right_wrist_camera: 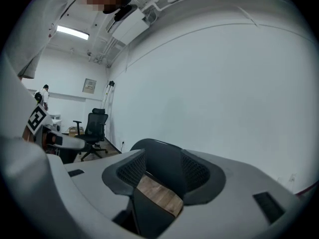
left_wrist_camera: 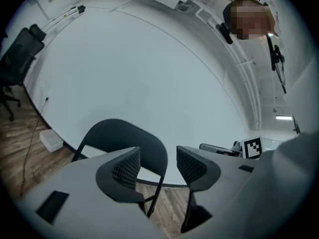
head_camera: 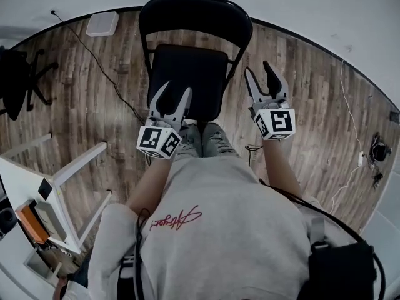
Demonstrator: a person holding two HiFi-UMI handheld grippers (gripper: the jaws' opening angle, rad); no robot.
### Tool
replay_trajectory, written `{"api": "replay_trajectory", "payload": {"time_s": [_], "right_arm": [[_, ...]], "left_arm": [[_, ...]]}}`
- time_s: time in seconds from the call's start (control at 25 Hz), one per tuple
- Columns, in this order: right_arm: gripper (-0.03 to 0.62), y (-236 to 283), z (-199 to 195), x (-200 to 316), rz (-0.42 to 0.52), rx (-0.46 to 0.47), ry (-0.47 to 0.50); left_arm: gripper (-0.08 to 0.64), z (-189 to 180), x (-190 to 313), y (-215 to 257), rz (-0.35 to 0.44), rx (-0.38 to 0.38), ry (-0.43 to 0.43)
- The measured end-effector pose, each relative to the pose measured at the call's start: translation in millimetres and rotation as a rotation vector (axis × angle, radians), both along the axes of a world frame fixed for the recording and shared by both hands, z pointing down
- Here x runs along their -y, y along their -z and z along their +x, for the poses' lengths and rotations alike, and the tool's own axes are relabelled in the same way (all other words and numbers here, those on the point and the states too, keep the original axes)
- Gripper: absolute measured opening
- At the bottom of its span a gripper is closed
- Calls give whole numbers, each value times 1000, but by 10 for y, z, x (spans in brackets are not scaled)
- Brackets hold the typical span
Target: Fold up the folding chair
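Head view: the folding chair (head_camera: 187,61) is standing unfolded on the wood floor (head_camera: 94,92) against the white wall. Its seat is lying level, with the left gripper (head_camera: 175,90) hovering at the seat's front left corner and the right gripper (head_camera: 259,69) hanging just beside its right edge. Only the gripper views are showing the jaws face-on: both pairs are standing released, grasping nothing, with the backrest (left_wrist_camera: 119,133) lying beyond each gap.

A: Where does the folding chair (head_camera: 187,74) stand?
B: Upper centre of the head view, its back toward the wall (head_camera: 312,5).
A: And around it?
B: The left gripper (head_camera: 175,90) sits at its lower left corner, the right gripper (head_camera: 258,69) just right of it, and an office chair (head_camera: 15,80) at far left.
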State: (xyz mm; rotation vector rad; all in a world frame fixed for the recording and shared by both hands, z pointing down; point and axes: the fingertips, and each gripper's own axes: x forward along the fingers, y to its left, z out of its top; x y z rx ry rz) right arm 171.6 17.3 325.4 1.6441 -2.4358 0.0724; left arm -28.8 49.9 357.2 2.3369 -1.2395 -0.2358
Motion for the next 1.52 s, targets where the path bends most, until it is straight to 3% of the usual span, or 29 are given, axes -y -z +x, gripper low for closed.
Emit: {"api": "replay_trajectory", "payload": {"time_s": [0.24,0.44,0.6,0.68,0.76,1.0,1.16,1.24,1.32,1.4,1.44,1.48,1.52], "right_arm": [[232,-807,441,466,-142,-11,-33],[239,-1564,671,767,-234,-75,-38],[245,-2102,892,1022,-271,-109,-99],[247,-2321,903,1133,-291,-99,-106],[249,-2477,868,1197,-306,-83,-102],[249,-2863,719,1358,-331,-57,-76],[249,-2945,700,1501,-320,-31,-88],[249,-2976,637,1566,-323,-14,-79],[247,-2986,548,1625,-320,-13,-62],[244,-2975,491,1670,-308,-34,-61],[181,-2958,497,1684,-303,-32,-80],[63,-2925,520,1701,-299,-6,-109],[17,-2881,540,1725,-297,43,-134]], "left_arm": [[302,-509,-283,-1459,-343,-69,280],[319,-922,-840,-2792,-605,-98,505],[332,-975,-1069,-3640,-755,-178,601],[339,-936,-1181,-3946,-806,-255,632],[344,-864,-1246,-4168,-817,-350,620],[359,-614,-1124,-4432,-751,-569,423],[385,-553,-1058,-4482,-711,-645,346],[383,-387,-950,-4407,-678,-686,247],[382,-187,-795,-4389,-693,-689,172],[382,-106,-711,-4411,-725,-691,185],[377,-104,-704,-4404,-734,-713,200],[368,-112,-705,-4394,-745,-747,215],[359,-121,-700,-4380,-760,-783,230]]}}
